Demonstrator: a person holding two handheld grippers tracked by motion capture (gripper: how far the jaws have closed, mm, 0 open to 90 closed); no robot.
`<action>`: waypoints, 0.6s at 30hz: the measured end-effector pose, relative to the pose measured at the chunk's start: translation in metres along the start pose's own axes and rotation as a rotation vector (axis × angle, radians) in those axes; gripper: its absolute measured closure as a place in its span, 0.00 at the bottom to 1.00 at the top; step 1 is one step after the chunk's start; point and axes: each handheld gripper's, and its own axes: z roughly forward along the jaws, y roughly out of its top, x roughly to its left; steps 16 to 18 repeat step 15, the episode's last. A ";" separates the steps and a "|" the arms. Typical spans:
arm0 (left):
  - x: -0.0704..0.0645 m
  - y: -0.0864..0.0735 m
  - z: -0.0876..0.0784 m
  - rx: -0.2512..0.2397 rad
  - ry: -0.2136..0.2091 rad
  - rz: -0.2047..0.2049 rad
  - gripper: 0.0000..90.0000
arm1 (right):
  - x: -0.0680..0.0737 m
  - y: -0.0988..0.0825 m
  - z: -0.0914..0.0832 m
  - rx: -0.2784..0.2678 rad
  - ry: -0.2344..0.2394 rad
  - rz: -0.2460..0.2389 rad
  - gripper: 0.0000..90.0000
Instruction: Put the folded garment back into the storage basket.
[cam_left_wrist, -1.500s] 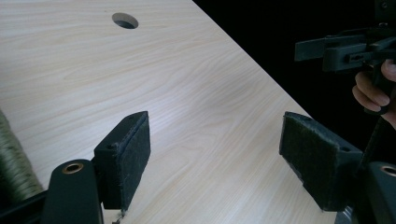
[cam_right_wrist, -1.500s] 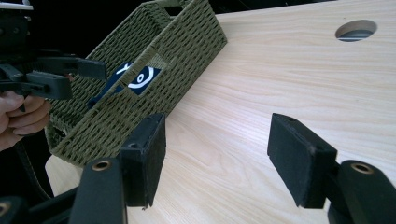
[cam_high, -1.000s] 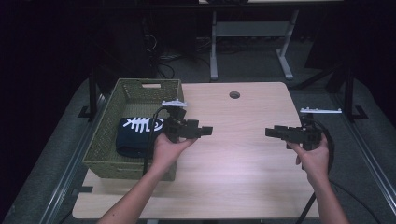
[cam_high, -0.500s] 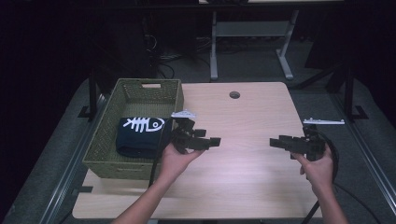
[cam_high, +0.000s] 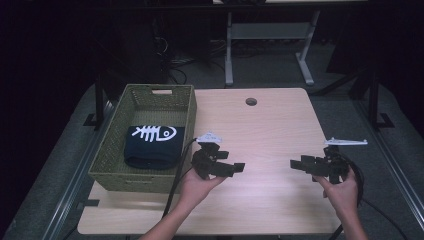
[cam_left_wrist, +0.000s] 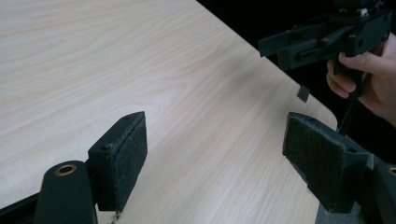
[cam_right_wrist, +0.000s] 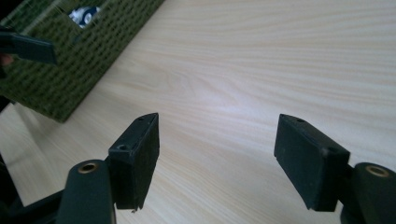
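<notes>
A person's hands hold my two grippers low over the light wooden table (cam_high: 270, 125), pointing at each other. My left gripper (cam_high: 239, 167) is just right of the green woven basket (cam_high: 150, 95). In the left gripper view its jaws (cam_left_wrist: 219, 158) stand wide apart over bare wood. My right gripper (cam_high: 295, 164) is near the table's right edge; it also shows in the left gripper view (cam_left_wrist: 322, 37). Its jaws (cam_right_wrist: 219, 154) have just been opening and have nothing between them. A dark folded garment with a white fish-bone print (cam_high: 152, 145) lies in the basket.
The basket's woven wall (cam_right_wrist: 70, 60) stands at the upper left of the right gripper view. A round cable hole (cam_high: 251, 101) sits near the table's far edge. Behind the table stands a grey desk frame (cam_high: 265, 35). Cables trail from both grippers toward the near edge.
Both hands have sunk toward the table and come nearer its front edge. The left gripper has drifted right, away from the basket. The right jaws stand slightly wider.
</notes>
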 end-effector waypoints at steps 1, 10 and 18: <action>-0.001 -0.004 0.001 0.006 0.006 0.010 0.24 | 0.000 -0.003 0.000 0.003 -0.007 -0.001 0.33; -0.010 -0.025 0.008 0.025 -0.009 0.032 0.24 | 0.001 -0.038 -0.015 -0.034 -0.061 -0.025 0.33; -0.015 -0.038 0.008 0.011 -0.011 0.056 0.24 | 0.007 -0.065 -0.020 -0.081 -0.085 -0.024 0.30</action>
